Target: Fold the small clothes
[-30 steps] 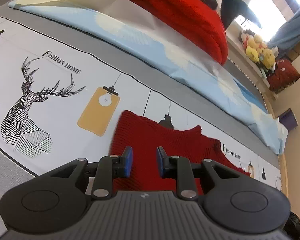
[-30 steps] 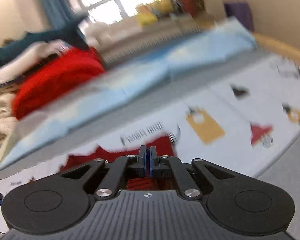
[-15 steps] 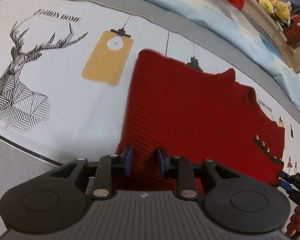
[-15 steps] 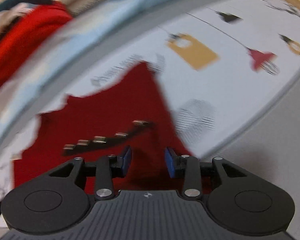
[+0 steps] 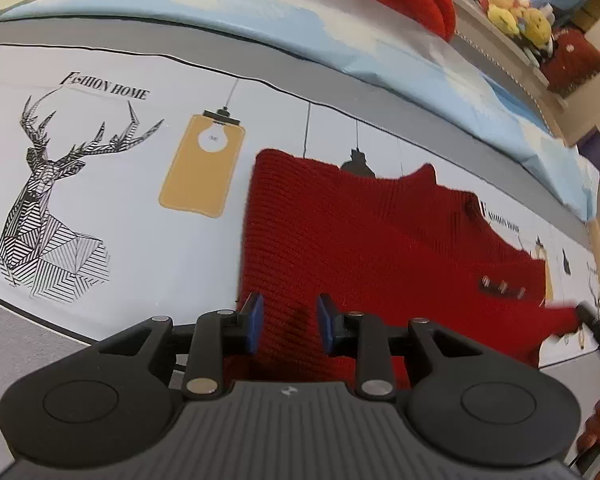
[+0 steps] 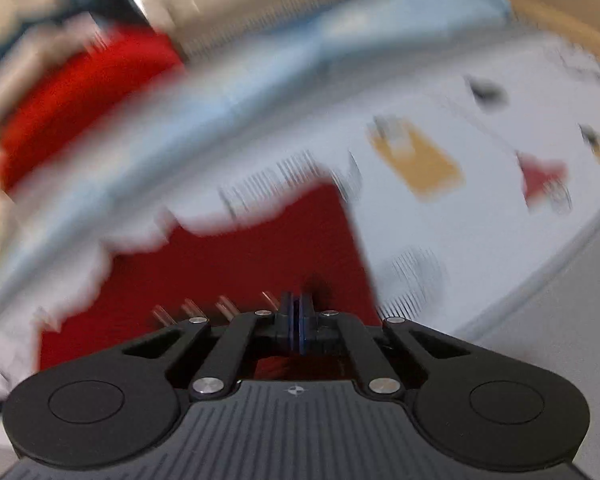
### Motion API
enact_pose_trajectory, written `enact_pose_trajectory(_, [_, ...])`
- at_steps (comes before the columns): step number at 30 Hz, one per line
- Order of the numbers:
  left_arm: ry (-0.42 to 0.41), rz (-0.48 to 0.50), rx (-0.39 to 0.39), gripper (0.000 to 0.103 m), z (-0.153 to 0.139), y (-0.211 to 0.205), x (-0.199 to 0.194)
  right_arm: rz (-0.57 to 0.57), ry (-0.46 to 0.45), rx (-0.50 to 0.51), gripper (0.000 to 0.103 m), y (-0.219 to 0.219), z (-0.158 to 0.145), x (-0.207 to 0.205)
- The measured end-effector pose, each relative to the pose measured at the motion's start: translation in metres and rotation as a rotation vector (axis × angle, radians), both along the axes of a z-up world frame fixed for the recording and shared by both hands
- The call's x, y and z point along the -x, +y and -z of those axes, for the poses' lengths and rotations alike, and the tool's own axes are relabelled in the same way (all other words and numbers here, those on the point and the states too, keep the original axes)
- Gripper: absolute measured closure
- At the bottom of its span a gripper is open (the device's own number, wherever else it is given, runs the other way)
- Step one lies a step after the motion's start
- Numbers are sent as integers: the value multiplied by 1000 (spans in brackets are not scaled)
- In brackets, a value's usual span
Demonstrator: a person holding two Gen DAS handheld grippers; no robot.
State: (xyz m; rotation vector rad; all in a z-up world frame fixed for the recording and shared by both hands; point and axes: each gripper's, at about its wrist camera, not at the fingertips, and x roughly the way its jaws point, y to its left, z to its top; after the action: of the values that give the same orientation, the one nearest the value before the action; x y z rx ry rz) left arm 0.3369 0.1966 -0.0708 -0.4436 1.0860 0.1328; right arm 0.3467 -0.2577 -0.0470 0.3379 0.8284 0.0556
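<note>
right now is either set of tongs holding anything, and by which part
The right tongs are shut on the red knitted garment, pinching its near edge beside the row of small buttons. The left tongs are open and hold nothing.

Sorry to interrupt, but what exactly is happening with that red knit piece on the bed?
A person with a handheld gripper in each hand is folding a small red knit garment that lies spread flat on a printed bedsheet. The right gripper has its fingers closed together at the garment's near edge, close to a row of buttons, apparently pinching the fabric, though that view is blurred. The left gripper is open, with its fingers apart over the near edge at the other side, gripping nothing yet.
</note>
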Motion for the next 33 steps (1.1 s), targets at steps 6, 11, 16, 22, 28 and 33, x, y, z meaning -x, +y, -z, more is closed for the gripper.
enact_pose_trajectory(6, [38,53,-15,71,16,-5,1,108,97,72,101,-9,18,-9])
enact_pose_trajectory(11, [92,83,-48,69,37,-5,5,22,78,110,77,15,14,-6])
enact_pose_trajectory(16, [73,127,-126,68,34,-17,9,-34,186,75,73,18,31,-17])
enact_pose_trajectory(22, [2,110,-199,58,3,-31,37,-25,144,89,71,14,5,-6])
enact_pose_trajectory(28, [-94,94,-268,54,-34,-37,87,-66,-63,115,64,10,-66,40])
enact_pose_trajectory(33, [-131,39,-287,50,-62,-46,134,-88,-172,72,55,-12,-118,92])
